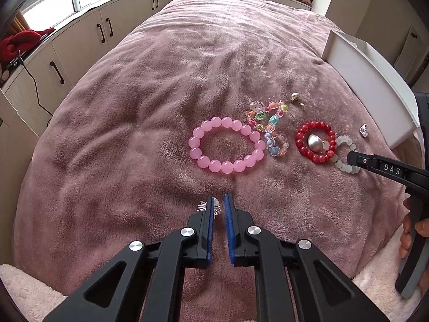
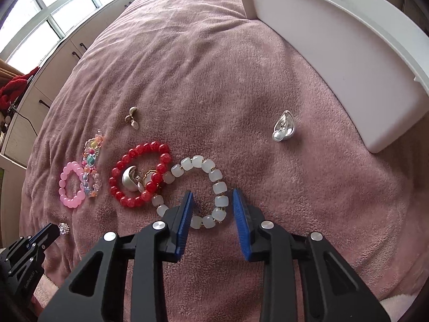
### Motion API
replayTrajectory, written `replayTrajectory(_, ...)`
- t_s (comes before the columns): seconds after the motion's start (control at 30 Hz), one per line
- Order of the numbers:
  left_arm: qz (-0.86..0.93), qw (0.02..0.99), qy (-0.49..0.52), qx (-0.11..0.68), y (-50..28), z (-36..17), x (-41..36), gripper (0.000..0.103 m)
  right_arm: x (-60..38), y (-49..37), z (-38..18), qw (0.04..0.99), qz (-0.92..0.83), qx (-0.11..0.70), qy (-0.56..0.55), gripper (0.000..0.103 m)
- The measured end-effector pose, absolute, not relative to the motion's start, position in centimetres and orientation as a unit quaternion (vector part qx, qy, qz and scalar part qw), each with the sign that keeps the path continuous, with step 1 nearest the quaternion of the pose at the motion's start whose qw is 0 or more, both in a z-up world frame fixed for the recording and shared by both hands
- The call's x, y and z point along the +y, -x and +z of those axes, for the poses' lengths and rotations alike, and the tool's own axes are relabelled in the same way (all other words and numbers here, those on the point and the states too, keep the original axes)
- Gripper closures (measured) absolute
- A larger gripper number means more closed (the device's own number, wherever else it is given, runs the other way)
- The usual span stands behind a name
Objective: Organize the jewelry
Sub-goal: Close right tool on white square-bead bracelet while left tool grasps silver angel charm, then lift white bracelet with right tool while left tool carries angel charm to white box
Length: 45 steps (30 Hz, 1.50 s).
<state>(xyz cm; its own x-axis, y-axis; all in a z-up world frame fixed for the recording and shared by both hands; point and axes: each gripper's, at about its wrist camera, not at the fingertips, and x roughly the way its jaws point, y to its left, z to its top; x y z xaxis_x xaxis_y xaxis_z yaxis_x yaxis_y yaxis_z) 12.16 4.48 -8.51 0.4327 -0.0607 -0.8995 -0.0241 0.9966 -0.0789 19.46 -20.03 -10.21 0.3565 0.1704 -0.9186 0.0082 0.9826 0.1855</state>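
On the pink blanket (image 1: pixel 134 107) lie a pink bead bracelet (image 1: pixel 203 127), a multicoloured one (image 1: pixel 268 119), a red one (image 1: pixel 301 136) ringing a silver shell earring (image 1: pixel 314 141), and a white bead bracelet (image 2: pixel 203 165). My left gripper (image 1: pixel 219 200) is shut at the near edge on a small sparkly silver earring (image 1: pixel 203 207), which pokes out by its left fingertip. My right gripper (image 2: pixel 213 193) points down with its blue pads astride the white bracelet's near right side. Beads sit between the pads, and gaps show on both sides.
A white tray (image 2: pixel 321 53) stands on the blanket at the right. A silver drop earring (image 2: pixel 284 128) lies near it, and a small gold earring (image 2: pixel 132 118) lies beyond the red bracelet. Cabinets and windows line the left. A hand (image 1: pixel 407 230) holds the right gripper.
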Motion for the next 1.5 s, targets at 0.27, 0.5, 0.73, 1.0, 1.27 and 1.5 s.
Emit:
replayTrajectory(0.27,0.003,0.842,0.032,0.538,-12.2,-8.8,4.5,0.093,-18.6,-19.3,-10.6,0.816,0.064,0.572,-0.043,0.079)
replayTrajectory(0.5,0.032,0.835,0.038,0.547,-12.9,-9.4,5.5,0.042,-18.6,-19.2,-10.5,0.817,0.064,0.572,-0.041,0.079)
replayTrajectory(0.73,0.011,0.828,0.029,0.559,-13.5,-10.8,4.6,0.077,-18.6,-19.1,-10.5,0.817,0.066,0.572,-0.042,0.079)
replayTrajectory(1.0,-0.007,0.837,0.032,0.546,-13.2,-10.1,4.0,0.078,-18.2,-18.9,-10.2,0.815,0.094,0.569,-0.05,0.092)
replayTrajectory(1.27,-0.008,0.842,0.03,0.539,-13.0,-9.7,4.1,0.077,-17.8,-18.4,-9.2,0.824,0.119,0.552,-0.053,0.092)
replayTrajectory(1.5,-0.01,0.844,0.03,0.535,-12.9,-9.5,4.2,0.077,-17.9,-18.2,-8.1,0.834,0.139,0.529,-0.071,0.092)
